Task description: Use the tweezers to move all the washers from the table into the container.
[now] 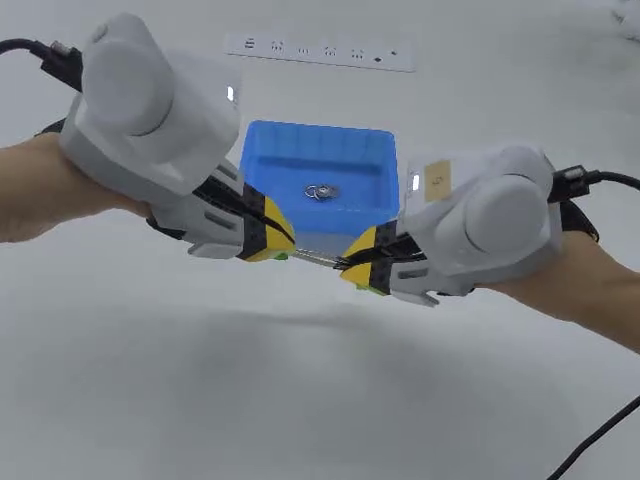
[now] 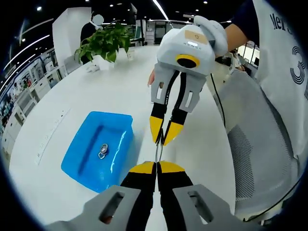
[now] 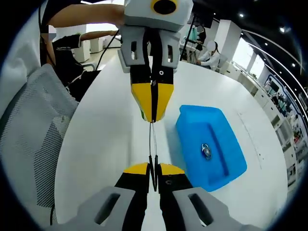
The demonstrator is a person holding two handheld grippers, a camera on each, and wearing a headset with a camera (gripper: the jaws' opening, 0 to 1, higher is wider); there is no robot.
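Observation:
The thin metal tweezers (image 1: 316,259) hang in the air between my two grippers, just in front of the blue container (image 1: 268,150). My left gripper (image 1: 282,246) is shut on one end and my right gripper (image 1: 350,265) on the other, tips facing each other. In the left gripper view my jaws (image 2: 157,166) pinch the tweezers (image 2: 158,152), with the right gripper (image 2: 163,139) opposite. In the right gripper view my jaws (image 3: 153,169) hold the tweezers (image 3: 152,137), and the left gripper (image 3: 153,115) meets them from above. A few metal washers (image 1: 320,191) lie inside the container (image 2: 82,149) (image 3: 224,130).
A white power strip (image 1: 320,50) lies at the table's far edge behind the container. A grey mesh chair (image 2: 255,144) stands beside the table. A potted plant (image 2: 103,43) sits at the far end. Black cables (image 1: 600,430) trail from the grippers.

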